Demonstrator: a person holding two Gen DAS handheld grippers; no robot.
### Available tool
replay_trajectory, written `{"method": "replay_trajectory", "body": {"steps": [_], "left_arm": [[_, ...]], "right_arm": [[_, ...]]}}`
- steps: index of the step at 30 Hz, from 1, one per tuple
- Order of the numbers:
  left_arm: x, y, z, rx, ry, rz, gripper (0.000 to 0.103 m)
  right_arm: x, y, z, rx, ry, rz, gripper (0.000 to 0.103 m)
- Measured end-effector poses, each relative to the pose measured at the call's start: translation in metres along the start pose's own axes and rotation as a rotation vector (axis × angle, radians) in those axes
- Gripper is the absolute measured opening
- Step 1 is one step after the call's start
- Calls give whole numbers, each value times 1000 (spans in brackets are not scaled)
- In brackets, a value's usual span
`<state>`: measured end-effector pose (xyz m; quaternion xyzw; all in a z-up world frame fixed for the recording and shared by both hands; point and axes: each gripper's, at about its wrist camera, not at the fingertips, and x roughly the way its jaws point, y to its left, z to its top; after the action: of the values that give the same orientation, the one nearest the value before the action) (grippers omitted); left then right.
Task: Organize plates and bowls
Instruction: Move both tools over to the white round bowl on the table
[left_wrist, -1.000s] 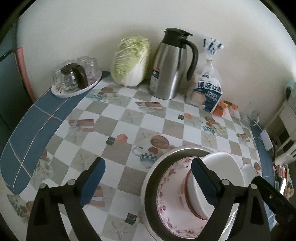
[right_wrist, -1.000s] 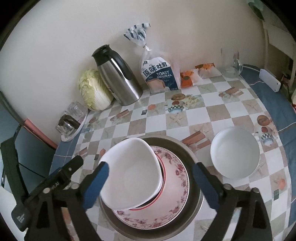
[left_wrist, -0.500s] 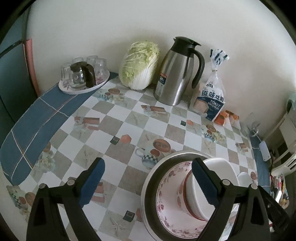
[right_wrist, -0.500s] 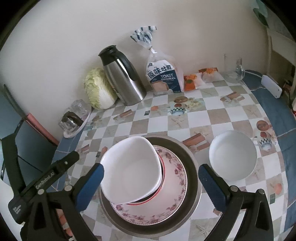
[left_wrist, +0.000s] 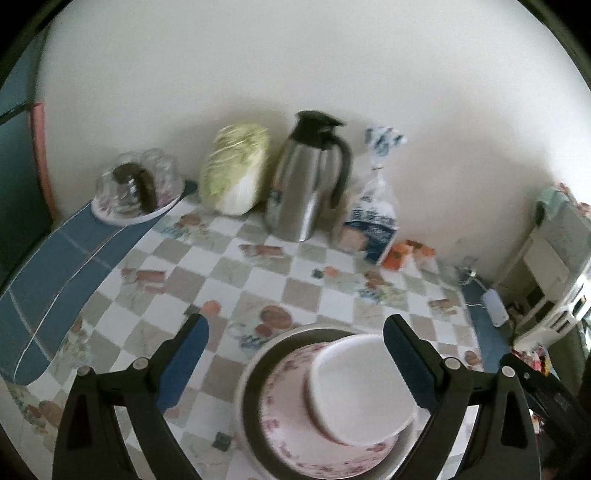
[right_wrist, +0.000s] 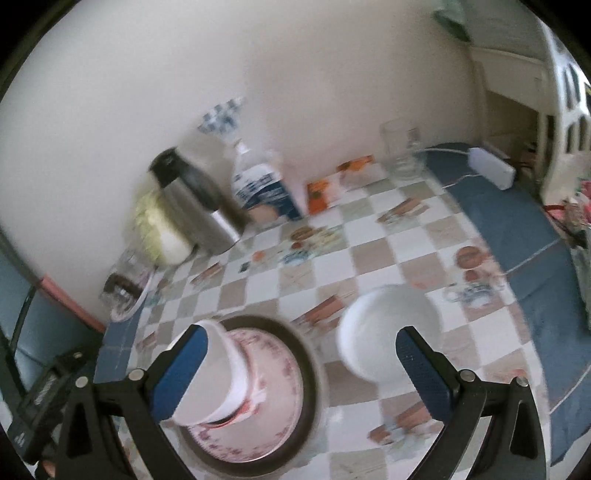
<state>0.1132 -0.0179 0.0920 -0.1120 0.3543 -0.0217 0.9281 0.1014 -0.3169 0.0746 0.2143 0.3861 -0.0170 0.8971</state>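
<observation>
A stack sits on the checked table: a metal basin, a pink floral plate in it, and a white squarish bowl on top with a red-rimmed dish under it. A separate white round bowl stands to the right of the stack. My left gripper is open above the stack's left part. My right gripper is open, spanning the gap between the stack and the round bowl. Both are empty.
Along the wall stand a tray of glasses, a cabbage, a steel jug, a toast bag and orange packets. A clear glass and a white adapter are at the far right.
Both grippers have pulled back and tilted up, so more wall shows. The right view has swung right, moving the stack to the left. The dishes have not moved.
</observation>
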Motion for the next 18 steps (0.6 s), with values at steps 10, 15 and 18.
{"method": "replay_trajectory", "body": {"steps": [10,15,18], "left_arm": [[-7,-82,19,176,-14,-151,102],[6,-129,37,253,84,-238,102],[21,-162,39,334,135,-222,102]], "right_arm": [[-12,-69,12,133,-54,-58,103],[-10,-100,14,199,-43,-98,103],[-1,-111,11,211,-15,-121,103]]}}
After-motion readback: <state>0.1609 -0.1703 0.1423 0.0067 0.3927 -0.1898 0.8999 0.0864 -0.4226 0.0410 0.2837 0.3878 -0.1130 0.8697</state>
